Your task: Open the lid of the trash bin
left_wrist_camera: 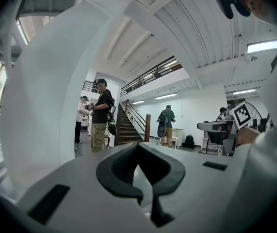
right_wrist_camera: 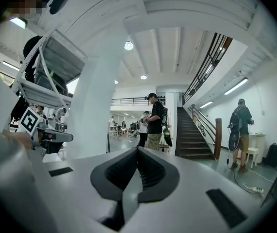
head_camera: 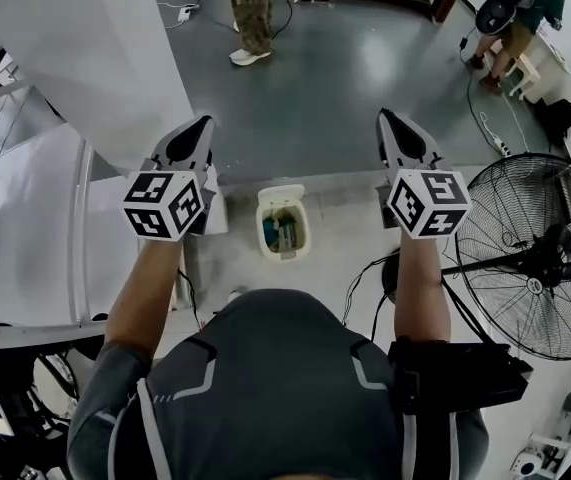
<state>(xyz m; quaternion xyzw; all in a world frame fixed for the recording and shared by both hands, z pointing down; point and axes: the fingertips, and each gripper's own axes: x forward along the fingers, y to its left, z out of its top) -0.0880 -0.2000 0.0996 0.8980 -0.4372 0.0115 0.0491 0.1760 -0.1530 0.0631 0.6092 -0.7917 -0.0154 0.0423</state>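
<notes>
My left tongs (head_camera: pixel 203 126) and right tongs (head_camera: pixel 386 118) are both pinched together on nothing, pointing level; the trash bin (head_camera: pixel 264 230) sits below, between them; its lid (head_camera: pixel 281 195) stands open.

even indoor light from ceiling strip lamps (left_wrist_camera: pixel 266 46); gripper views bend strongly, dark-cornered; close jaws look soft.

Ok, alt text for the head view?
A small white plastic trash bin stands on the floor with its lid up, between a person's grey left gripper and right gripper, both shut and empty. A large black fan stands at right.
</notes>
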